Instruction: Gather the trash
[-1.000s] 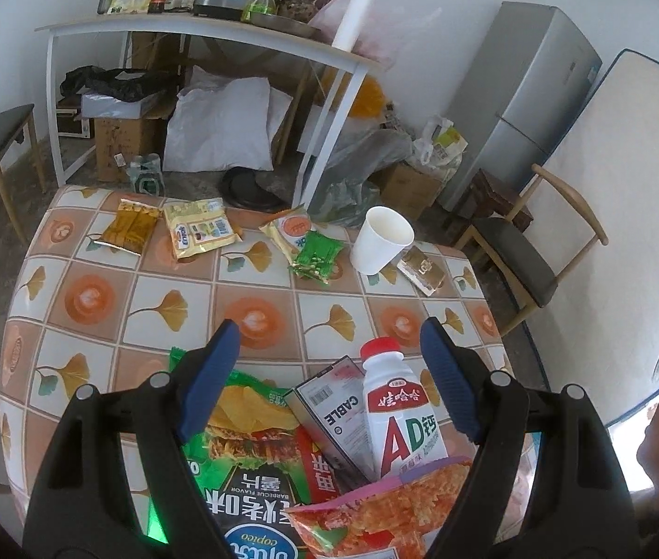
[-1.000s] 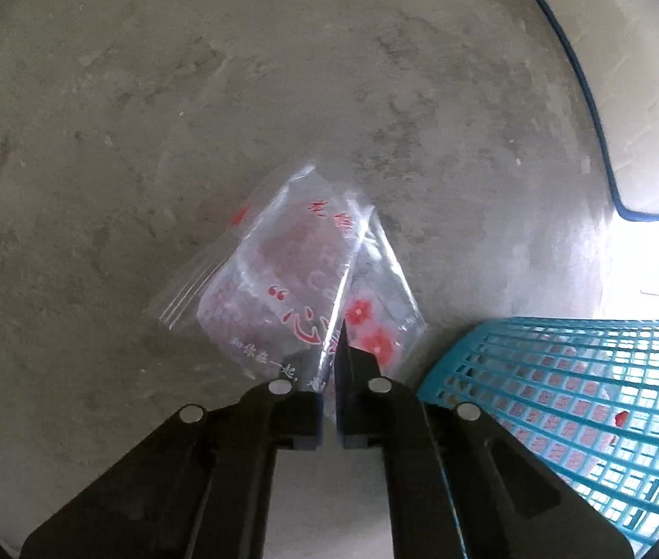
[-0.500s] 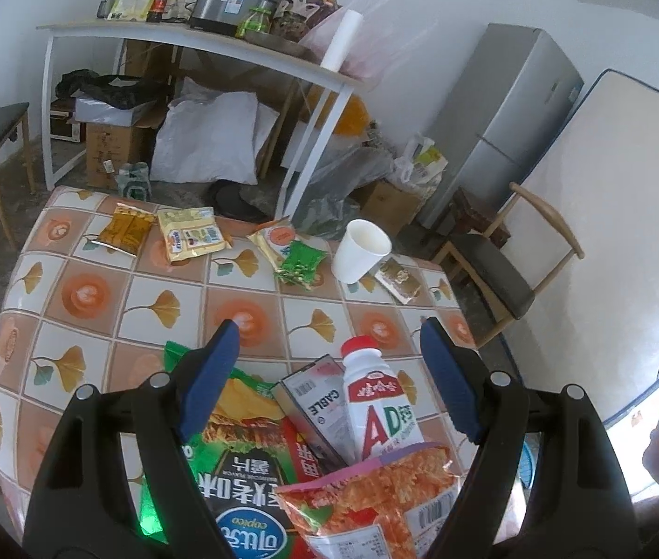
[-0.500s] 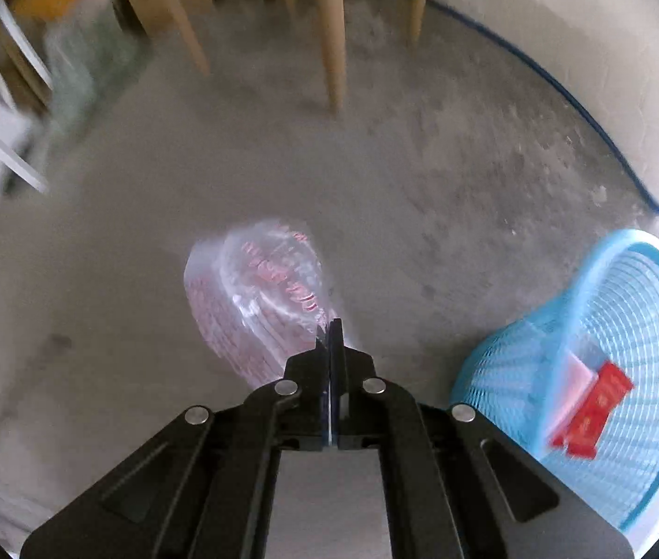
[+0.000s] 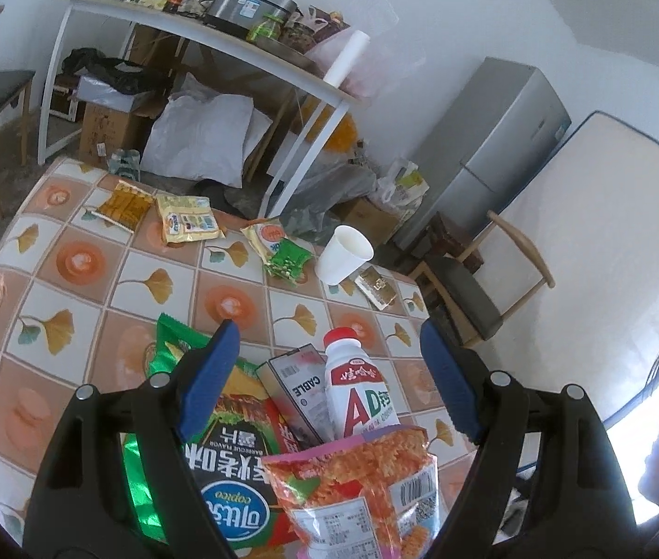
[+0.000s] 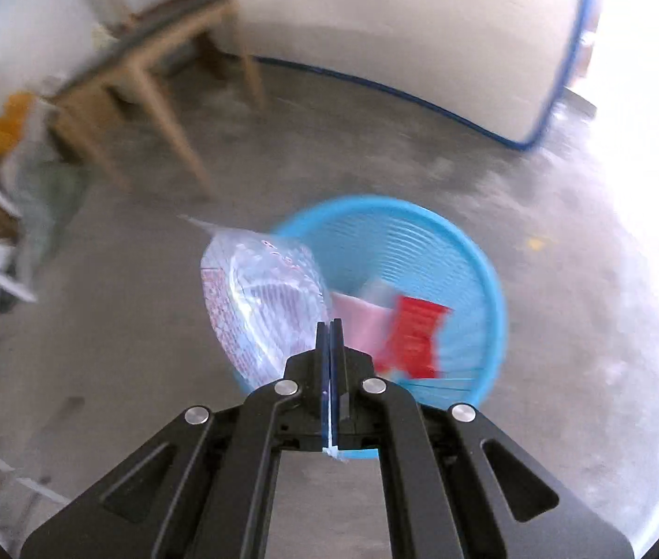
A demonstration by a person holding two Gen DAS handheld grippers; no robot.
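The right gripper [image 6: 330, 340] pinched a crinkled clear plastic bag [image 6: 262, 298] over the round blue mesh basket [image 6: 483, 279]. The left gripper [image 5: 329, 363] gaped wide, empty, above glossy snack packets [image 5: 353, 489].

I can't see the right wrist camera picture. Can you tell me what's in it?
The right gripper is shut on a clear plastic bag with red print, holding it over the near left edge of a blue basket on a grey floor. Inside the basket lie a red wrapper and a pinkish one.
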